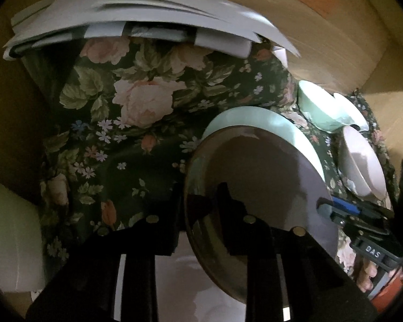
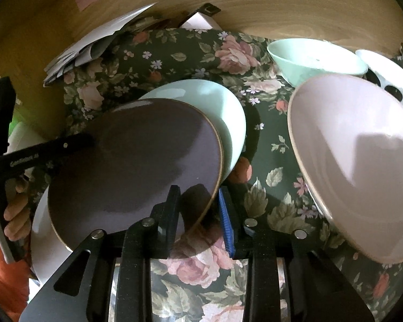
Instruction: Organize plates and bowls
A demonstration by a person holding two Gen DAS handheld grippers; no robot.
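Observation:
A lilac plate with a thin brown rim is held tilted over the floral cloth, and both grippers grip it. My left gripper is shut on its near rim and shows in the right wrist view at the plate's left edge. My right gripper, which has a blue pad, is shut on the opposite rim and shows in the left wrist view. A mint green plate lies just behind and under the lilac one. A white plate lies below it.
A pink bowl leans at the right, with a mint bowl and a white holed dish behind it. Loose papers lie at the back. Wooden walls close in the space.

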